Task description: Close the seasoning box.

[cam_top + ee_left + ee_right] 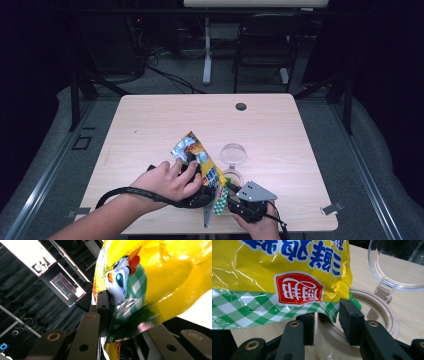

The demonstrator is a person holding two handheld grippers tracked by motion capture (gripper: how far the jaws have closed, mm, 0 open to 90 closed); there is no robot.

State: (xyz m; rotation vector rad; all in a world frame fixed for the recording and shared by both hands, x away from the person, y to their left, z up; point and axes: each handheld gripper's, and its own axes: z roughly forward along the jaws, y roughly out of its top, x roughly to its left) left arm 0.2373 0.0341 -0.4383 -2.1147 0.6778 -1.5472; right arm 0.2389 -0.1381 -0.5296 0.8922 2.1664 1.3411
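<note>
Snack bag [199, 157] slanting from upper left to lower right, left gripper [117, 322] jaws pinching it, right gripper [327, 322] jaws spread.

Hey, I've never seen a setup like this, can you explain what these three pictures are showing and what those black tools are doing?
A person sits at a wooden table with a hand-held two-jaw gripper in each hand. The high view looks down from above; the other two pictures come from cameras riding on the grippers. The left gripper is clamped on a yellow snack bag, holding it tilted over a clear jar whose hinged lid stands open. The right gripper has its jaws on either side of the jar's beige rim, below the bag's checked bottom edge; whether they press the rim is unclear.
</note>
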